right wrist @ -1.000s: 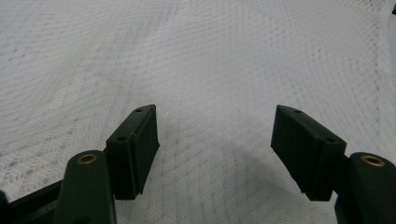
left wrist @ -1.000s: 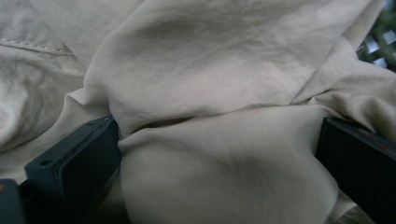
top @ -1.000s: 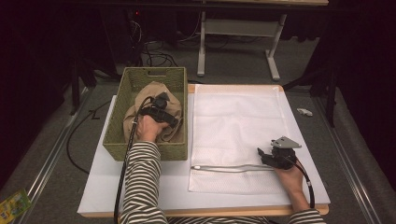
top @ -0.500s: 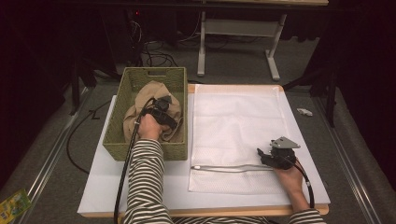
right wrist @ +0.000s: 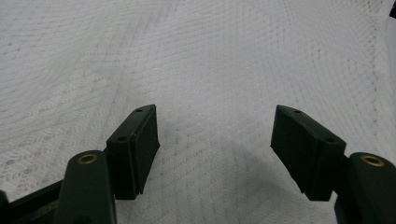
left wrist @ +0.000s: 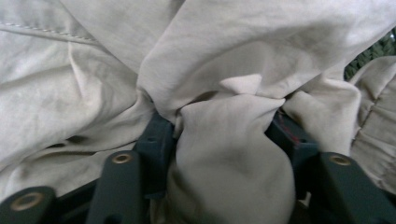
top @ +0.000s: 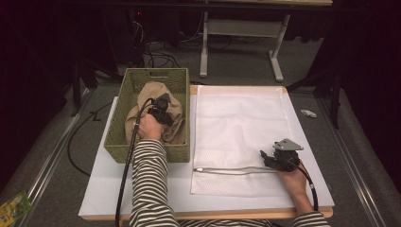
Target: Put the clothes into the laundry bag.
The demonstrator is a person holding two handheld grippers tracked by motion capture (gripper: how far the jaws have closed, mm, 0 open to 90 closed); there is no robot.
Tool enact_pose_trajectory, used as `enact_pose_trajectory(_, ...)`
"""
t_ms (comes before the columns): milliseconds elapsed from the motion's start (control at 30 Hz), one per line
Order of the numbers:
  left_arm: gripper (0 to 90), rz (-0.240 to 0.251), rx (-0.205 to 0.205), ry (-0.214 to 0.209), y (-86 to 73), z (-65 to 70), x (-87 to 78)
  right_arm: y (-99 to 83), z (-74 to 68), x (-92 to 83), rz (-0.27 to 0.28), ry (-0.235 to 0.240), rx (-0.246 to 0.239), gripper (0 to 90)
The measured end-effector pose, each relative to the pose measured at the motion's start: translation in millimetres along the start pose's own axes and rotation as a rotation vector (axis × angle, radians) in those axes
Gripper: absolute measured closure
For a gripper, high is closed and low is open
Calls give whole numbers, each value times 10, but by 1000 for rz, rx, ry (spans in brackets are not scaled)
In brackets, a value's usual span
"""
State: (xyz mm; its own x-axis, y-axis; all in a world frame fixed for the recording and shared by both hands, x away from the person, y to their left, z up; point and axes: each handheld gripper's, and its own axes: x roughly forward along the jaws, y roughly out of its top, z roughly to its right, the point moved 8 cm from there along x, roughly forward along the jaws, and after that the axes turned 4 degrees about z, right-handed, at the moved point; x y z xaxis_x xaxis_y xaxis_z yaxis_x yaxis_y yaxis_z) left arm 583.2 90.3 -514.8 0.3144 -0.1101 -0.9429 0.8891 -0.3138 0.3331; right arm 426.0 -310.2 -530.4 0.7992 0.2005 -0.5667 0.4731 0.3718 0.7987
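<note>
While the left gripper, its jaws just closing, pinches beige cloth in the basket, the right gripper hovers wide over white mesh.

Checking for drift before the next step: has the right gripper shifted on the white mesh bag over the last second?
No. The right gripper sits at the same spot by the white mesh bag's zipper edge.

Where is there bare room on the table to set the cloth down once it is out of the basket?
The white mesh bag lies bare from its far edge to the right gripper at its near end. A narrow strip of white board is free in front of the green basket. The basket itself is crowded by the beige cloth and left gripper.
</note>
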Motion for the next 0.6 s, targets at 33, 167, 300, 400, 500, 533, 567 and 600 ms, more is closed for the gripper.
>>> enact_pose_trajectory(33, 552, 4, -11, 8, 5, -10, -6, 0, 0, 0, 0, 0, 0, 323)
enact_pose_trajectory(167, 629, 6, -10, 6, 6, -25, -29, 0, 0, -1, 0, -3, -2, 323)
enact_pose_trajectory(300, 687, 20, -3, -5, 3, -44, -91, 0, -1, -2, 1, -3, -3, 322)
enact_pose_trajectory(400, 723, 44, -19, -15, 22, -68, -146, 0, 0, -3, 0, -3, -6, 322)
enact_pose_trajectory(500, 734, 81, -20, -37, 29, -84, -219, 0, 0, -4, 0, -2, -2, 320)
enact_pose_trajectory(533, 736, 100, -29, -49, 34, -92, -266, 1, 0, -4, 1, -2, -5, 320)
enact_pose_trajectory(567, 738, 114, -35, -56, 41, -98, -296, 0, 0, -3, 0, -4, -5, 320)
enact_pose_trajectory(600, 739, 133, -43, -66, 50, -106, -341, 1, 0, -3, 0, -4, -6, 318)
